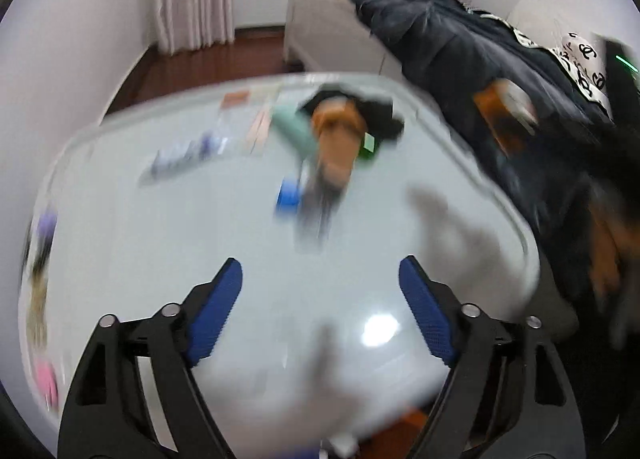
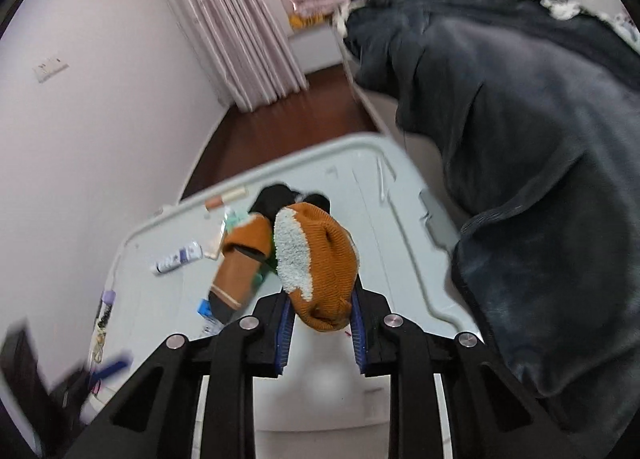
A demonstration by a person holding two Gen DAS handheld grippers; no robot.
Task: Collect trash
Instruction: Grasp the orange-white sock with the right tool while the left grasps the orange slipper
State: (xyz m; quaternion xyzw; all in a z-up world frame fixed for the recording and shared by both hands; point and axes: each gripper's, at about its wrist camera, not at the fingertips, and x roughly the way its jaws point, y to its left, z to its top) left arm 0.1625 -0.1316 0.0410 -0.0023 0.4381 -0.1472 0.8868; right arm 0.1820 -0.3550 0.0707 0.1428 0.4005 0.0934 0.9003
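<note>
One orange sock [image 2: 324, 279] clamped between right gripper [image 2: 320, 333] fingers, above the white surface [image 2: 400, 243]. Left gripper [image 1: 320, 299] fingers apart, empty. Remaining: second orange sock [image 2: 240, 263], tube [image 2: 178, 257], small scraps; collection seemingly early.

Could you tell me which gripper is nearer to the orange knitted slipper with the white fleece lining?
Right. The right gripper is shut on the slipper; the left gripper hangs open above bare table.

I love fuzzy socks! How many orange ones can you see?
2. One orange sock is pinched in the right tool; the other orange sock lies on the white table behind. More may be hidden.
</note>
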